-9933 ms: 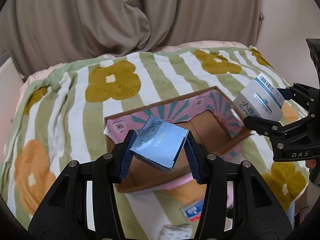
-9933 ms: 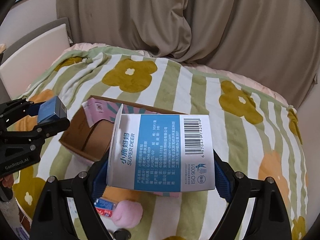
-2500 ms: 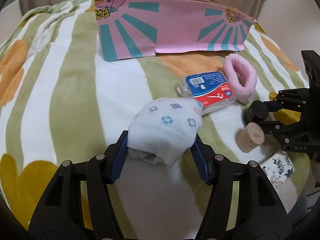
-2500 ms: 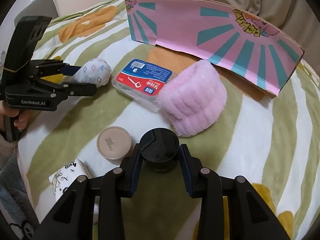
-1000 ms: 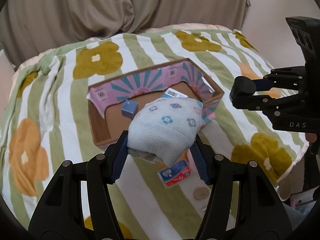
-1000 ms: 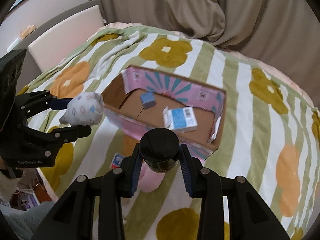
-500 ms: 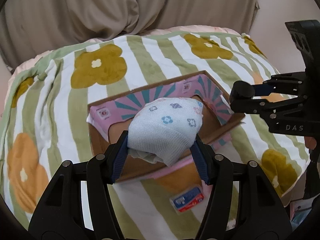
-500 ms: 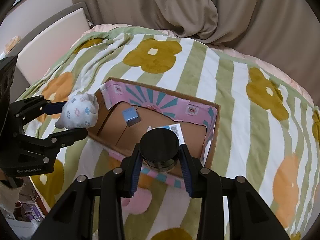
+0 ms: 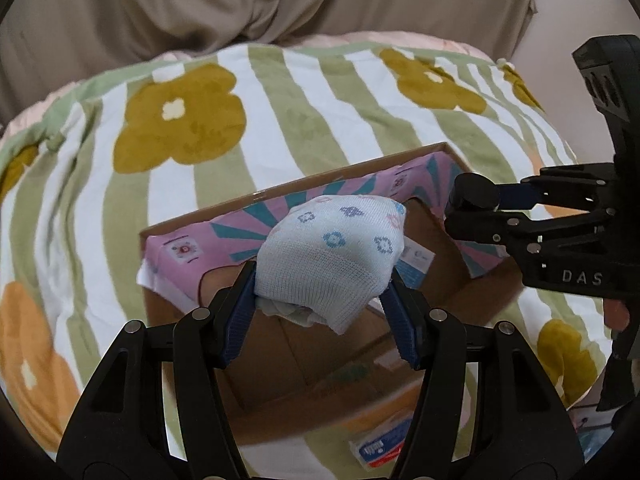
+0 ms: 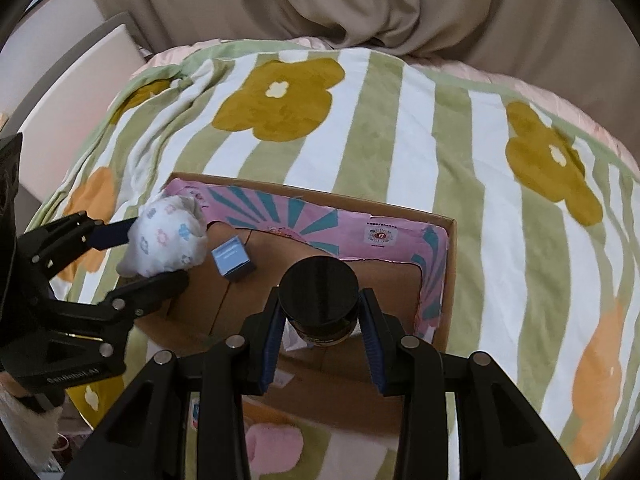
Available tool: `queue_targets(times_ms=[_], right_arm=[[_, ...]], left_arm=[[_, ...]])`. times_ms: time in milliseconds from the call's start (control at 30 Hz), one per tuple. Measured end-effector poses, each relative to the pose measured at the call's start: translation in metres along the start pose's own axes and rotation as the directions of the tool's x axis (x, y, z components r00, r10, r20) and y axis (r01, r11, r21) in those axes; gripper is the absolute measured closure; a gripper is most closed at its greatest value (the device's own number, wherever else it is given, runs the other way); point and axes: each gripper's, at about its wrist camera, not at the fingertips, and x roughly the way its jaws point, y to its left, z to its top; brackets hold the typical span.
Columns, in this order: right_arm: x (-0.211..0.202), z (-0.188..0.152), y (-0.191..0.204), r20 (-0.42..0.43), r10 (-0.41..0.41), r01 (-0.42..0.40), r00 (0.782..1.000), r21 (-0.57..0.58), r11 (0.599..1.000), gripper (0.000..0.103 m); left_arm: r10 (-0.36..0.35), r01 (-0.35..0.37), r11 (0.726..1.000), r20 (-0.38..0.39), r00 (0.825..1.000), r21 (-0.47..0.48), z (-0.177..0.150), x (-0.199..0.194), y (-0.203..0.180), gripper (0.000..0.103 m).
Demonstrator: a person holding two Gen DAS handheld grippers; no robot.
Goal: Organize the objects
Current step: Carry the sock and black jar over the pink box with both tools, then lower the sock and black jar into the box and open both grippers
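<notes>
Hovering over the box's (image 10: pixel 448 264) open floor, left claw (image 9: pixel 322 304) grips socks (image 9: pixel 332 256), right claw (image 10: pixel 320 340) a jar (image 10: pixel 319 298).

White letters "DAS" stand on the black plastic body of the right gripper (image 9: pixel 496 210). The black left gripper (image 10: pixel 160 248) carries pale lettering that seems to read "GenRobot.AI", though blurred.

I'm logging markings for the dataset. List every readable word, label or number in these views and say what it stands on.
"DAS": on the right gripper body, left wrist view.
"GenRobot.AI": faint, on the left gripper body, right wrist view.
Small blue box in the cardboard box: print too small.
Red-and-blue pack on the blanket: blurred.
Round stickers on the pink flap: unreadable.
</notes>
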Motion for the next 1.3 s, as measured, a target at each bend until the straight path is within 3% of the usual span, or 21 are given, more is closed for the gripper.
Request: queue_targets(times_ms=[467, 667, 933, 1000, 1067, 1167, 1300], right_arm=[[0.064, 0.015, -0.015, -0.065, -0.034, 0.037, 0.997, 0.054, 0.998, 0.069], [0.074, 0.012, -0.016, -0.070, -0.060, 0.062, 0.996, 0.021, 0.998, 0.069], [0.077, 0.014, -0.022, -0.073, -0.037, 0.039, 0.997, 0.032, 0.999, 0.069], [0.079, 0.015, -0.025, -0.074, -0.020, 0.023, 0.997, 0.048, 0.999, 0.069], [0.081, 0.016, -0.027, -0.083, 0.002, 0.004, 0.997, 0.073, 0.997, 0.069], [0.077, 0.017, -0.030, -0.068, 0.066, -0.058, 0.995, 0.108, 0.992, 0.051], [0.065, 0.019, -0.025, -0.029, 0.057, -0.054, 0.998, 0.098, 0.994, 0.016]], left_arm=[[0.013, -0.017, 0.999, -0.131, 0.991, -0.028, 0.003, 0.076, 0.011, 0.046], [0.009, -0.014, 0.999, -0.149, 0.989, -0.033, 0.000, 0.086, 0.010, 0.046], [0.027, -0.030, 0.999, -0.159, 0.987, -0.014, 0.004, 0.089, 0.007, 0.046], [0.032, -0.033, 0.999, -0.149, 0.988, -0.003, 0.006, 0.088, 0.006, 0.038], [0.067, -0.067, 0.998, -0.139, 0.988, 0.003, 0.007, 0.085, 0.005, 0.014], [0.100, -0.098, 0.995, -0.111, 0.989, 0.015, 0.008, 0.077, 0.005, 0.001], [0.094, -0.095, 0.995, -0.098, 0.991, -0.008, 0.007, 0.067, 0.012, 0.001]])
